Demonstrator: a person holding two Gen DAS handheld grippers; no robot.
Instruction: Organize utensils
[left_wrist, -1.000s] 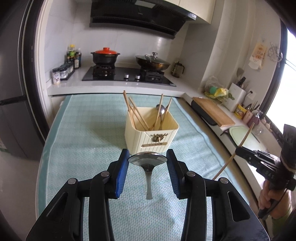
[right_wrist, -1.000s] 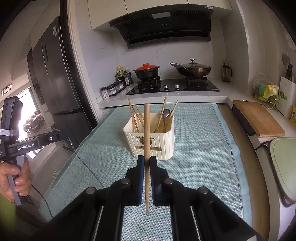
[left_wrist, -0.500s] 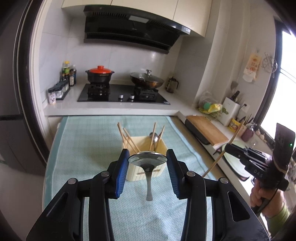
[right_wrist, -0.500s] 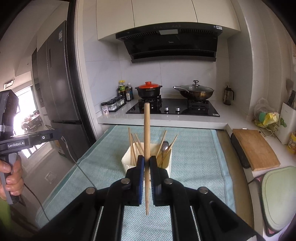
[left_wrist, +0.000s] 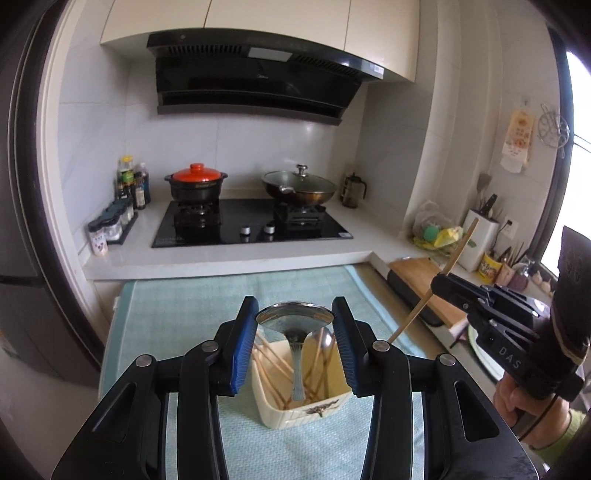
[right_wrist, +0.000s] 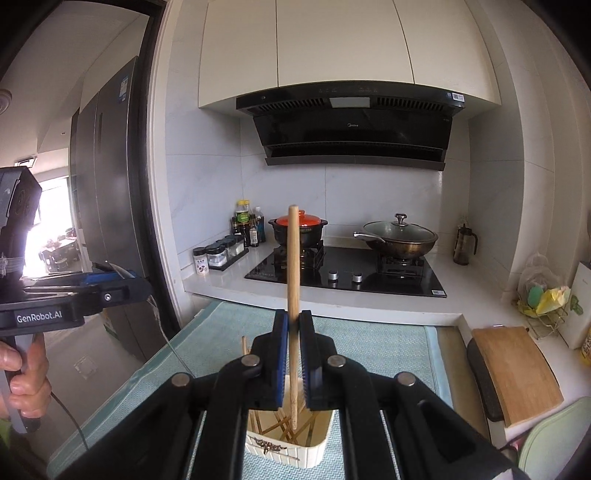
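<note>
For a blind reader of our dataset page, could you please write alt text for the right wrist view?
The right gripper holds one wooden chopstick upright, its lower end over a cream utensil box that already holds more chopsticks. The box stands on a teal mat; behind are a stove with two pots, and the left gripper at the left edge.

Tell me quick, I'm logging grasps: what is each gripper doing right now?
Left gripper: closed on the metal spoon by its bowl, handle hanging over the utensil holder.
Right gripper: closed on a wooden chopstick, held upright.
</note>
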